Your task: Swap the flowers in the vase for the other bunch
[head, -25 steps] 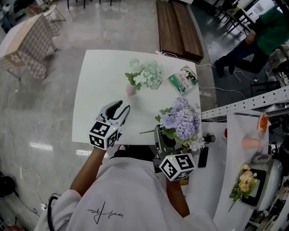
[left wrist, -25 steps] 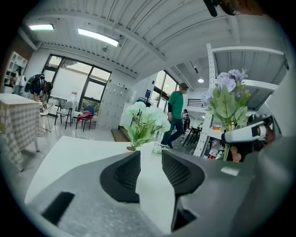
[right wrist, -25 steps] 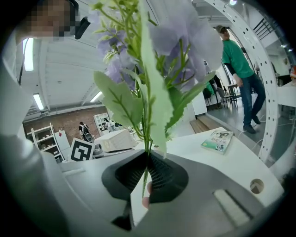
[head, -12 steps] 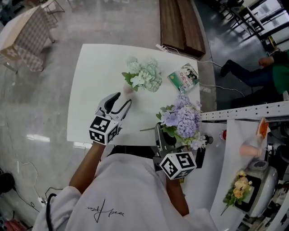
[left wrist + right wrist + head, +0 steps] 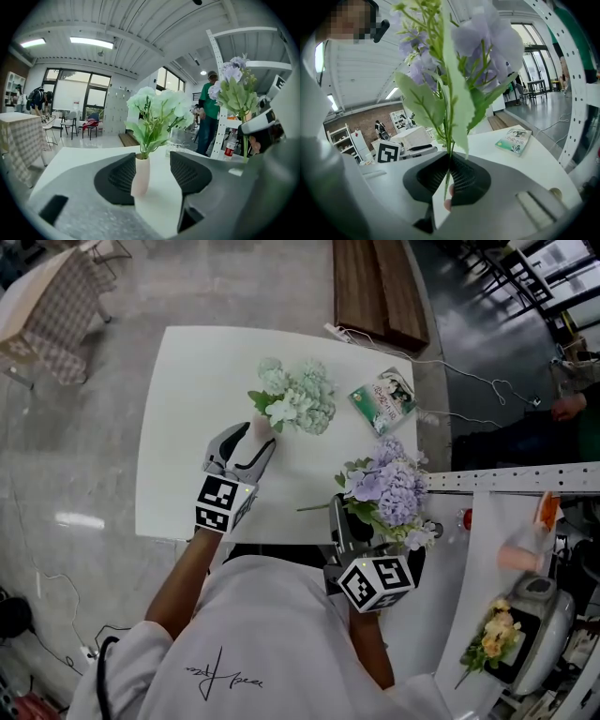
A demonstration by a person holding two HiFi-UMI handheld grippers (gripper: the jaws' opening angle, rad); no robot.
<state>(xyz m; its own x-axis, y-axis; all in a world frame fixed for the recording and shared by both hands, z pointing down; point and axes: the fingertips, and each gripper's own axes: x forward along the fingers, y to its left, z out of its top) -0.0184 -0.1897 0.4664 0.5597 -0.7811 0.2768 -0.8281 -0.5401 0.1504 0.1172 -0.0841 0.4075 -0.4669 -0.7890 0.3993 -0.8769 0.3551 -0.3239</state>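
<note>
A small pink vase (image 5: 140, 176) with pale green flowers (image 5: 298, 401) stands on the white table (image 5: 187, 409). My left gripper (image 5: 251, 432) is open and its jaws have just been opening. The vase stands between them, close to the left pad, with a gap to the right pad. In the left gripper view the green flowers (image 5: 157, 110) rise above the jaws. My right gripper (image 5: 349, 515) is shut on the stems of the purple bunch (image 5: 394, 491), held upright near the table's front right edge. In the right gripper view the purple bunch (image 5: 487, 42) fills the top.
A green book (image 5: 383, 400) lies at the table's far right corner. A wooden bench (image 5: 375, 287) stands beyond the table. To the right are a white perforated rack (image 5: 525, 479), a red-capped bottle (image 5: 466, 518) and a yellow bouquet (image 5: 495, 634) on a side surface.
My left gripper has moved forward until its jaws stand either side of the vase, and they are wider. The right gripper with the purple bunch has shifted slightly right.
</note>
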